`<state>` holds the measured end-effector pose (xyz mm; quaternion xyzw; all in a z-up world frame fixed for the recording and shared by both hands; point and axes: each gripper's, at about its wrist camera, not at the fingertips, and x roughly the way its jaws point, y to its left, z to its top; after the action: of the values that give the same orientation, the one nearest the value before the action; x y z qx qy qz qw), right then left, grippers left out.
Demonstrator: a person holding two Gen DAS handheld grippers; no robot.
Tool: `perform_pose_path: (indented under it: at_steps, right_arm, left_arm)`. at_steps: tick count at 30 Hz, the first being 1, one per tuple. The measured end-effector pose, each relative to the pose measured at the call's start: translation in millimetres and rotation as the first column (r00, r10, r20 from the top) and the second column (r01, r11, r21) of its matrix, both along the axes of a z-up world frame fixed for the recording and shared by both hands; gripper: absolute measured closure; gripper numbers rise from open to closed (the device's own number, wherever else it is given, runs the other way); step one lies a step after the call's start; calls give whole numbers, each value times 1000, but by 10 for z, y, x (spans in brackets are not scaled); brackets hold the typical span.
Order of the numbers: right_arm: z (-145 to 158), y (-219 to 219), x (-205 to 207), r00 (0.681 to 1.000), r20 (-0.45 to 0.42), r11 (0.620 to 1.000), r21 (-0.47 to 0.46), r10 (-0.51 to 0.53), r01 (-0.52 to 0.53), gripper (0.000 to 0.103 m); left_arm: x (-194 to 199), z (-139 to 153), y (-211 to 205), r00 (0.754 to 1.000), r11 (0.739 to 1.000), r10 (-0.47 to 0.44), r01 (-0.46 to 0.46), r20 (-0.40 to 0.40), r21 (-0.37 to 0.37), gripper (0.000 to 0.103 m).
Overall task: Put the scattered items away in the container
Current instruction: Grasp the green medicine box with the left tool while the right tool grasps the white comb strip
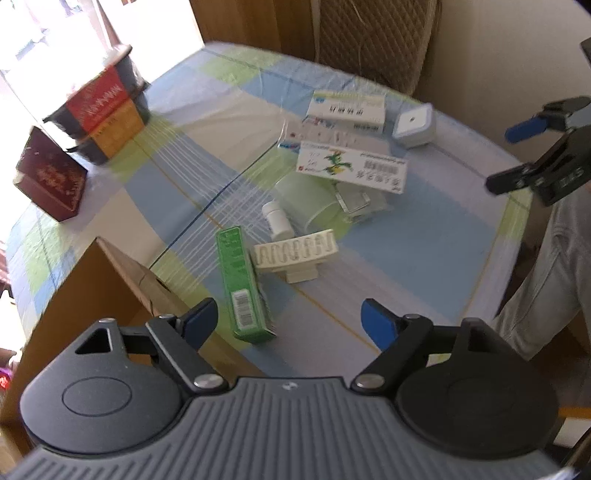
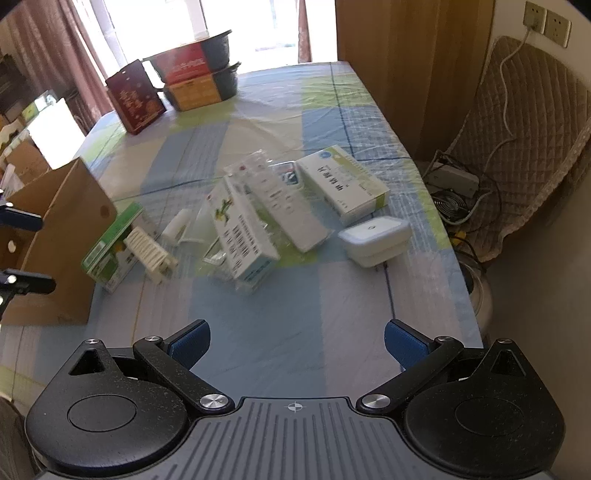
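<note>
Blown-out window (image 2: 258,26) backlight, fisheye-warped edges

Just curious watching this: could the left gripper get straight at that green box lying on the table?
Probably yes. The left gripper is open, and the green box lies just ahead of its fingers with nothing on top; only the white rack sits close beside it.

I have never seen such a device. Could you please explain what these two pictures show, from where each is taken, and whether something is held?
Each picture comes from a camera mounted on a hand-held two-finger gripper, looking forward along its fingers. One view shows the left gripper, the other the right gripper; both have blue pads, stand open and hold nothing. On the checked blue-green tablecloth lie a long green carton, a small white bottle, a white ribbed plastic piece, several white medicine boxes and a white square case. The brown cardboard box is probably the container.
</note>
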<state>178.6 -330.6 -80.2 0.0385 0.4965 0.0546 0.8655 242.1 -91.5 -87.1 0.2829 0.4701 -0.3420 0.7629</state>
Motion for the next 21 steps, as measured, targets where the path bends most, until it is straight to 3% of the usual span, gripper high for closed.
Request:
perform_pose_path:
  at_steps: [5,11,13,17,19,21]
  right_arm:
    - [-67,-70,184,1000,-19,1000,-1,-16,16,0]
    - [-159,-70,315,999,-36,1000,16,-25,26,0]
    - [-188,-57,338,999,-37,1000,16,-23,24,0]
    - [-242,-32,368,999,-42,1000,14,-23,24,0]
    - [-263,-24,378,999,-45,1000,12,-24,24,0]
    - [-276,-9,381,999,-45,1000,8,-21,21,0]
  left_arm:
    - [431,-210,-115,996,997,-37,42,-79,64,25]
    - [722,-593,-308,983,979,-88,116,-163,170,39]
    - [775,-713,-343,977,972,-97,134,-189,194,49]
    - [835,-910,-380,969,962,-98,150,-225,227,55]
    - [845,-979,-382,969,958,-98,153,-228,242,69]
    - [851,-1016,-372,969,958,-94,151,-229,245,73]
